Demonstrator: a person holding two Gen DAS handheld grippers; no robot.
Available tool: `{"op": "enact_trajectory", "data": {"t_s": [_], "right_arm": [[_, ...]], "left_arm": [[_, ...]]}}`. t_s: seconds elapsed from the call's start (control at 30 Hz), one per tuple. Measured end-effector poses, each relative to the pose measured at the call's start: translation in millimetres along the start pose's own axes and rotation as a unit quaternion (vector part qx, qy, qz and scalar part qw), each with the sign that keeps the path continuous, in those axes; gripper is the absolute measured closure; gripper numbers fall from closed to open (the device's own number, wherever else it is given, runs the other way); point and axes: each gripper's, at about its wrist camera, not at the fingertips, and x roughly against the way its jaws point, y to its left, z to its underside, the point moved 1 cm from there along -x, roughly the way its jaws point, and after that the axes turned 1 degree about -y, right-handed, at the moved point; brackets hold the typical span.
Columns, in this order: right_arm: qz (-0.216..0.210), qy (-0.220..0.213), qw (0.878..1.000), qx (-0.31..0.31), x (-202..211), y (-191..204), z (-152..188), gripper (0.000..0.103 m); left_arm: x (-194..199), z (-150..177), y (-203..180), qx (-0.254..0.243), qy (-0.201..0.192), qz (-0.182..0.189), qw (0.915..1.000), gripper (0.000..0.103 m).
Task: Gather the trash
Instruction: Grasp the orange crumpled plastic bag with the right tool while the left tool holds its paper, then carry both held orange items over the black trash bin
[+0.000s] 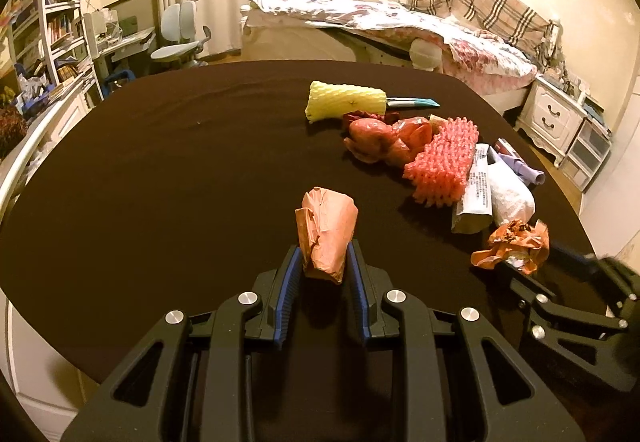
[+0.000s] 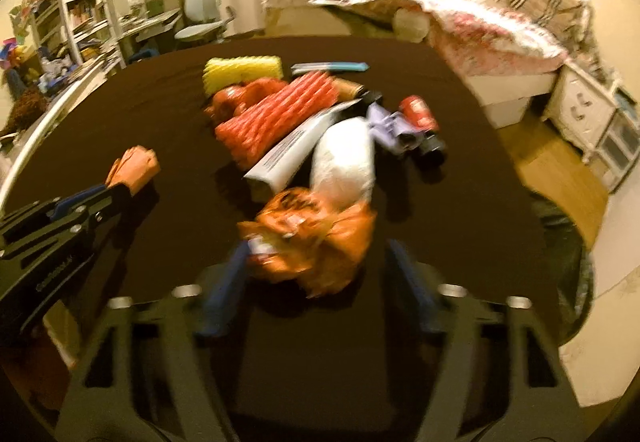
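From the left wrist view, the left gripper (image 1: pixel 325 262) is clenched on a crumpled peach paper wad (image 1: pixel 326 236), which pokes up between the blue pads above the dark table (image 1: pixel 160 161). Toward one o'clock lies the rest of the litter: a yellow foam sleeve (image 1: pixel 344 100), a red plastic bag (image 1: pixel 380 139), a pink foam net (image 1: pixel 442 161) and a white bundle (image 1: pixel 510 197). At three o'clock sits an orange wrapper (image 1: pixel 514 246).

From the right wrist view, blurred by motion, the right gripper (image 2: pixel 316 266) stands released, its fingers spread either side of that orange wrapper (image 2: pixel 316 242), the left finger at its edge, the right one apart. The paper wad (image 2: pixel 134 167) shows at nine o'clock.

So I'd judge one piece is collected and a second pickup is underway. Next, the right fingers need to close squarely on the wrapper; being light and crinkly, it may slip.
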Motion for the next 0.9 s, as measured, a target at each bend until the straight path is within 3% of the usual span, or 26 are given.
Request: {"op": "enact_trajectory", "data": {"t_s": [0.43, 0.63, 0.9], "right_arm": [[-0.003, -0.036, 0.999, -0.004, 31, -9, 0, 0.05], [0.021, -0.066, 0.996, -0.048, 51, -46, -10, 0.05], [0.093, -0.095, 0.986, -0.097, 67, -115, -16, 0.05]], "left_arm": [[13, -3, -16, -0.005, -0.019, 0.015, 0.9997, 0.076], [19, -16, -41, -0.023, -0.041, 0.041, 0.998, 0.076], [14, -42, -100, -0.062, -0.054, 0.096, 0.992, 0.076]]}}
